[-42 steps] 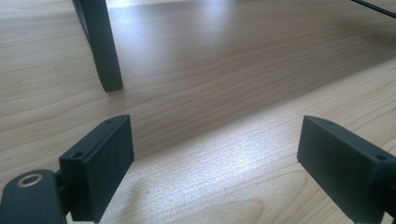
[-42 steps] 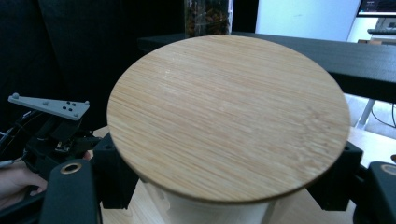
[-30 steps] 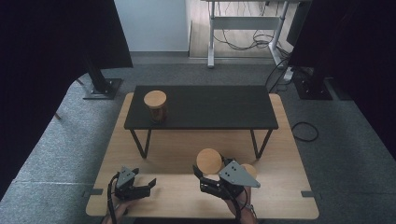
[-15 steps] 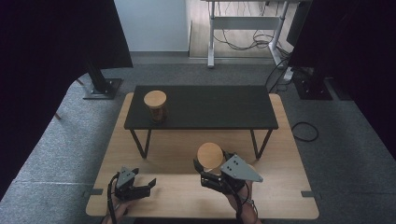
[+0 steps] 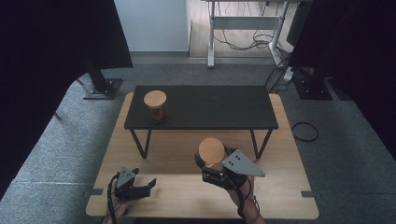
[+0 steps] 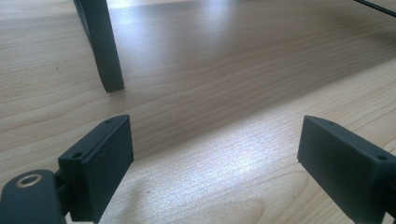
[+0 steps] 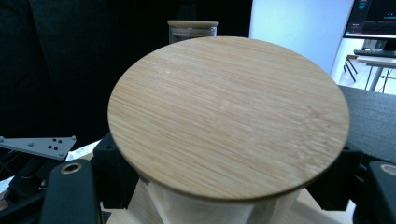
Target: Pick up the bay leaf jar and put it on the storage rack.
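Right hand-held gripper [image 5: 205,164] clamps a jar with a round bamboo lid [image 5: 211,150], held above the near half of the light wooden table [image 5: 289,186], just in front of the low black table [image 5: 210,105] that stands on it. In the right gripper view the lid [image 7: 229,112] tilts toward the camera, with the pale body of the jar showing beneath it between the two black jaws (one at each side of the body). A second lidded jar [image 5: 155,105] stands upright on the left end of the black table, well apart from the held one. Left hand-held gripper [image 5: 142,189] rests low over the near left corner of the wooden table, its jaws spread wide with nothing between them; one black table leg [image 6: 100,44] stands beyond them.
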